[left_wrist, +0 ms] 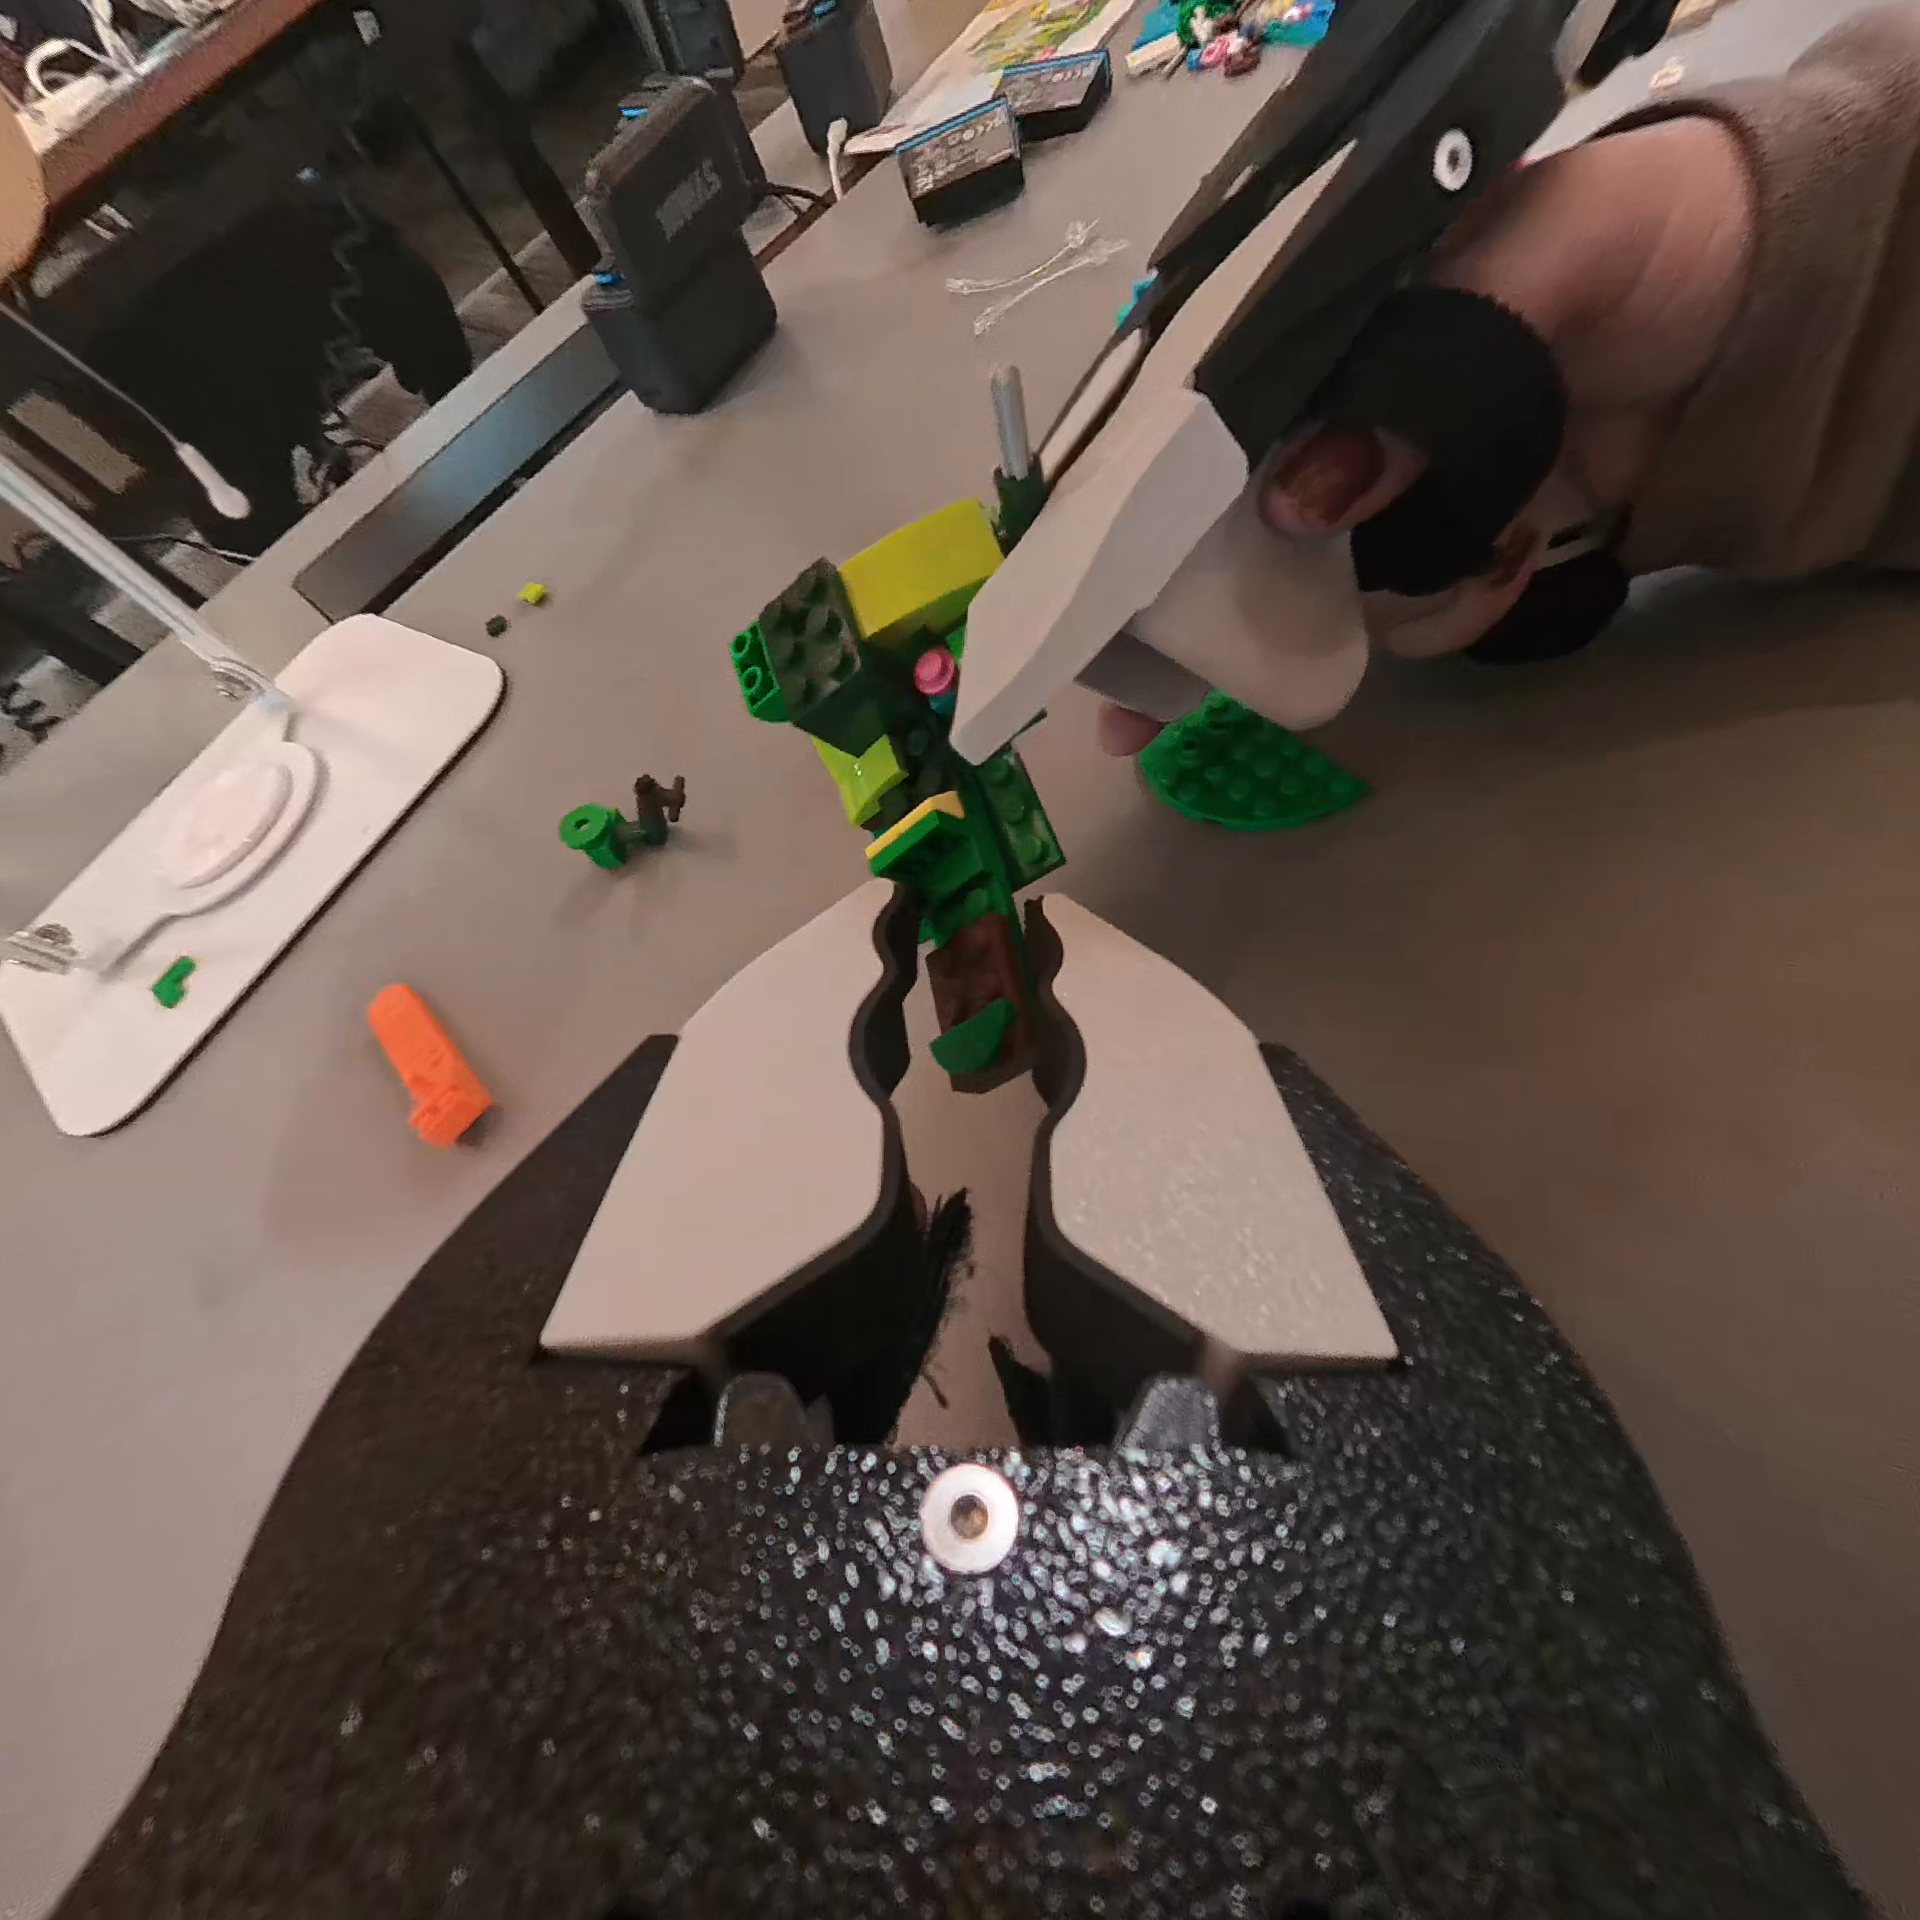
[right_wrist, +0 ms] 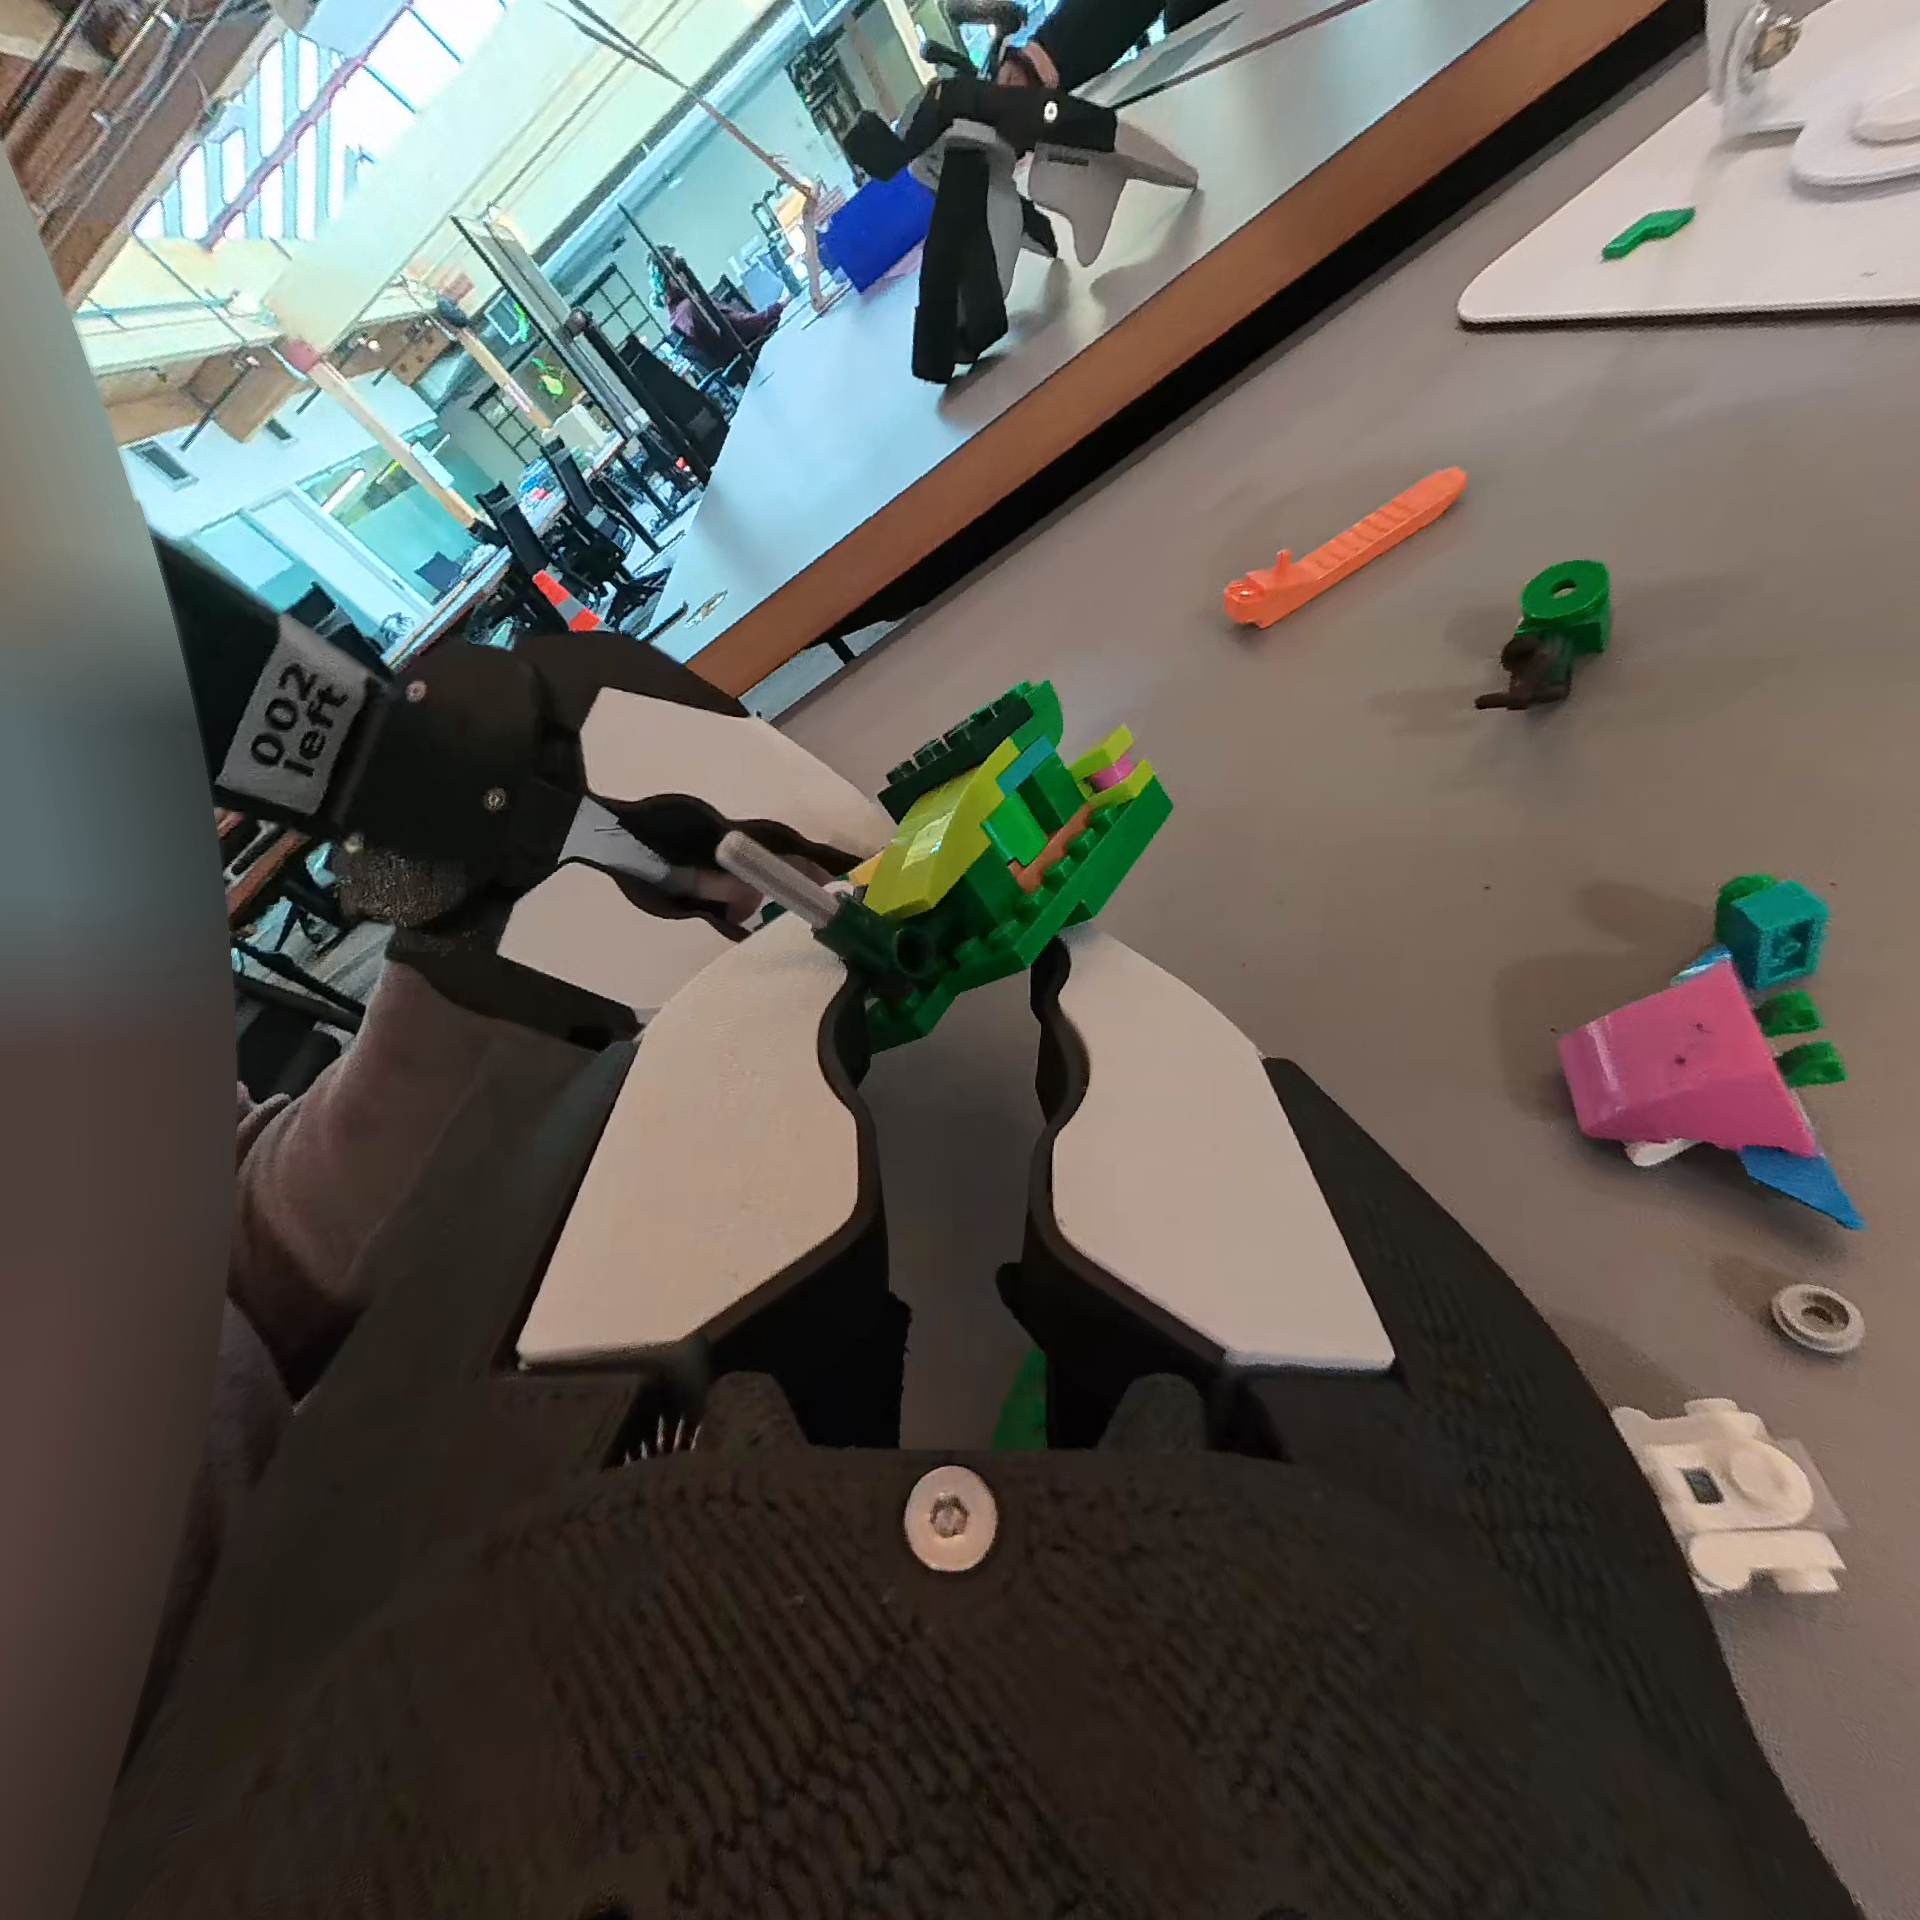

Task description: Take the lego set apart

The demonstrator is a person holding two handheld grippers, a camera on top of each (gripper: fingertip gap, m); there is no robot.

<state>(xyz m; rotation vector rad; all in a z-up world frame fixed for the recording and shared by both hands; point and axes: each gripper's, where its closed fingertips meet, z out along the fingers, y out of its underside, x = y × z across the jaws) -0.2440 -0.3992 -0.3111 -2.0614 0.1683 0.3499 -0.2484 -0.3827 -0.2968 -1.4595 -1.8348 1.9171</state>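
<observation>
A green and lime lego assembly (left_wrist: pixel 883 665) with a grey rod at its far end is held above the grey table between both grippers. My left gripper (left_wrist: pixel 971 914) is shut on its brown and green near end. My right gripper (left_wrist: pixel 1039 717) comes in from the upper right and pinches the middle of the assembly. In the right wrist view my right gripper (right_wrist: pixel 945 966) is shut on the green base of the assembly (right_wrist: pixel 977 831). The left gripper (right_wrist: pixel 800 862) holds the rod end from the left.
On the table lie an orange brick separator (left_wrist: pixel 426 1081) (right_wrist: pixel 1351 545), a small green and brown piece (left_wrist: pixel 613 826) (right_wrist: pixel 1553 623), a green quarter-round plate (left_wrist: pixel 1247 769), a pink, teal and blue lego piece (right_wrist: pixel 1694 1081) and a white pad (left_wrist: pixel 239 831). Black boxes (left_wrist: pixel 675 291) stand behind. Both grippers' tips are close together, under 4 cm apart. From either gripper's tips it is about 20 cm to the orange brick separator (right_wrist: pixel 1351 545). It is also in sight in the left wrist view (left_wrist: pixel 418 1052).
</observation>
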